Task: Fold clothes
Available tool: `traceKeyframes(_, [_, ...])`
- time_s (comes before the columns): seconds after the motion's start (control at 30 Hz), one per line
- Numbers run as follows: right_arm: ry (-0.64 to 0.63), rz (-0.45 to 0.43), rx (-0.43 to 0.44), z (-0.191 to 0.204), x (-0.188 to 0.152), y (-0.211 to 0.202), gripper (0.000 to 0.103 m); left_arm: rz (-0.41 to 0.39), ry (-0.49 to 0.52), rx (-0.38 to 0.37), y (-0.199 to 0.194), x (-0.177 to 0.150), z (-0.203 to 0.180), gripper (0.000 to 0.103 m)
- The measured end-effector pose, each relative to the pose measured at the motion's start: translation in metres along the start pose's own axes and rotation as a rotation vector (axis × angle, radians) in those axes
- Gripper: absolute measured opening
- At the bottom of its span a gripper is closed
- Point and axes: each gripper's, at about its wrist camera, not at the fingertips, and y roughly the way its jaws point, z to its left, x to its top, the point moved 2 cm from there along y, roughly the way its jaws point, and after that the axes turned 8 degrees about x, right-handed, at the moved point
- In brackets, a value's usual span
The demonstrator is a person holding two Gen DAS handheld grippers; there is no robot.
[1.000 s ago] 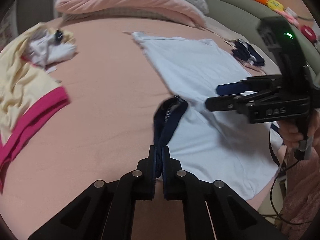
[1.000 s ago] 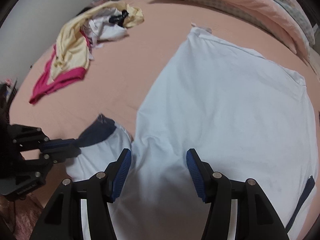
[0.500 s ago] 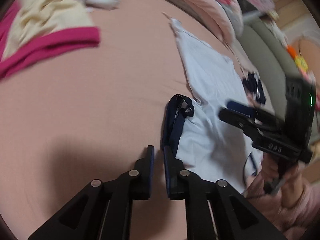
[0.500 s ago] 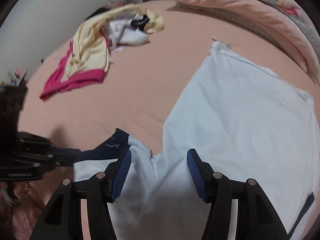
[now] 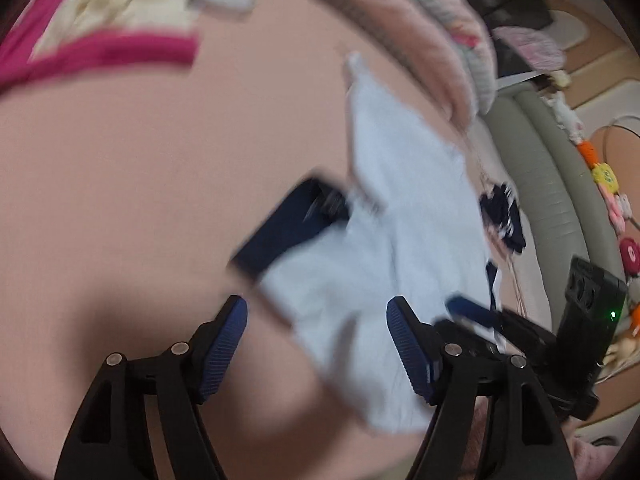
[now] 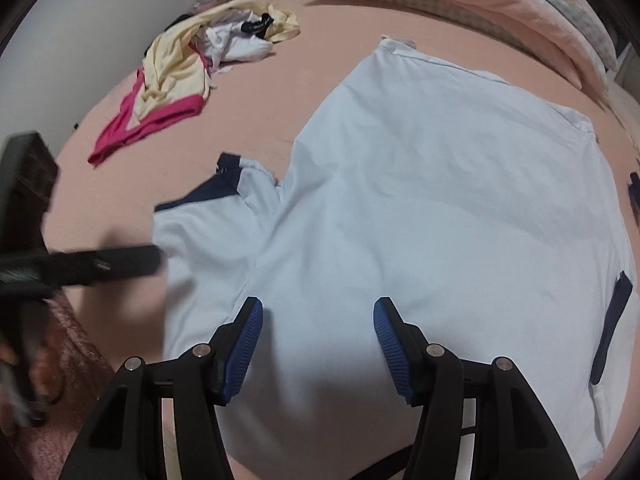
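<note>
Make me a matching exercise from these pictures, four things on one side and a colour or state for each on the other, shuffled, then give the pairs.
Things:
1. shirt
2. sleeve cuff
3. left gripper
4. waistband

Colour or state:
A. magenta, in the far pile
B. open, holding nothing
C. pale blue, spread flat on the bed
D. navy, lying on the sheet

Pairs: 1-C, 2-D, 3-B, 4-A
</note>
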Motion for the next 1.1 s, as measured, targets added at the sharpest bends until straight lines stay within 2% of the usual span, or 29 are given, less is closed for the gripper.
traceKeyframes(0.03, [0.011,-0.015,-0.011,-0.005,0.000,-0.006,0.058,-0.023,0.013,0.003,0.002,0.005,-0.004,0.061])
traceKeyframes(0.07, [0.025,-0.030,-0.023,-0.011,0.000,-0.013,0.058,-0.010,0.033,0.012,0.009,0.007,-0.008,0.047])
traceKeyframes(0.1, [0.042,-0.040,-0.027,-0.017,-0.001,-0.018,0.058,0.003,0.053,0.021,0.015,0.010,-0.013,0.004])
traceKeyframes(0.17, [0.080,-0.052,-0.033,-0.032,-0.004,-0.028,0.058,0.017,0.081,0.045,0.016,0.008,-0.022,0.003])
traceKeyframes(0.23, [0.122,-0.068,-0.043,-0.050,-0.007,-0.038,0.058,-0.028,0.164,0.027,-0.002,0.004,-0.047,0.003])
traceKeyframes(0.3, [0.161,-0.092,-0.039,-0.067,-0.010,-0.052,0.058,-0.031,0.235,-0.050,-0.013,-0.002,-0.083,0.003])
traceKeyframes(0.37, [0.172,-0.119,0.001,-0.080,-0.014,-0.068,0.058,-0.009,0.312,-0.115,-0.010,-0.016,-0.119,0.003])
traceKeyframes(0.43, [0.198,-0.156,0.015,-0.091,-0.014,-0.081,0.058,0.016,0.379,-0.114,0.015,-0.024,-0.152,0.004])
traceKeyframes(0.5, [0.229,-0.177,-0.009,-0.106,-0.016,-0.091,0.058,0.141,0.330,-0.157,0.055,-0.030,-0.153,0.009])
traceKeyframes(0.53, [0.239,-0.178,-0.021,-0.112,-0.018,-0.093,0.058,0.204,0.303,-0.180,0.075,-0.032,-0.153,0.020])
traceKeyframes(0.57, [0.247,-0.172,-0.030,-0.117,-0.021,-0.093,0.058,0.274,0.243,-0.245,0.091,-0.035,-0.146,0.029])
traceKeyframes(0.6, [0.248,-0.163,-0.034,-0.121,-0.023,-0.090,0.058,0.287,0.178,-0.319,0.092,-0.037,-0.139,0.039])
traceKeyframes(0.63, [0.248,-0.153,-0.036,-0.124,-0.026,-0.088,0.058,0.272,0.134,-0.357,0.084,-0.034,-0.134,0.049])
traceKeyframes(0.67, [0.244,-0.145,-0.035,-0.125,-0.029,-0.085,0.058,0.261,0.119,-0.361,0.073,-0.032,-0.130,0.061])
traceKeyframes(0.7, [0.234,-0.140,-0.026,-0.124,-0.032,-0.083,0.058,0.249,0.104,-0.364,0.061,-0.031,-0.127,0.081])
traceKeyframes(0.73, [0.222,-0.138,-0.007,-0.121,-0.033,-0.080,0.058,0.215,0.107,-0.358,0.044,-0.030,-0.126,0.082])
traceKeyframes(0.77, [0.209,-0.139,0.016,-0.117,-0.033,-0.079,0.058,0.163,0.118,-0.339,0.029,-0.028,-0.123,0.082])
traceKeyframes(0.83, [0.175,-0.145,0.080,-0.104,-0.030,-0.075,0.058,0.053,0.137,-0.254,0.001,-0.025,-0.114,0.082])
traceKeyframes(0.93, [0.064,-0.108,0.133,-0.079,-0.019,-0.064,0.058,-0.038,0.256,0.007,-0.009,-0.028,-0.110,0.082])
traceKeyframes(1.0, [-0.055,-0.035,0.141,-0.062,-0.012,-0.049,0.058,-0.017,0.352,0.112,-0.001,-0.039,-0.115,0.078])
traceKeyframes(1.07, [-0.053,-0.018,0.111,-0.072,-0.012,-0.047,0.058,0.029,0.415,0.101,0.004,-0.053,-0.119,0.074])
traceKeyframes(1.1, [-0.041,-0.015,0.093,-0.079,-0.013,-0.048,0.058,0.041,0.470,0.133,0.008,-0.061,-0.126,0.074])
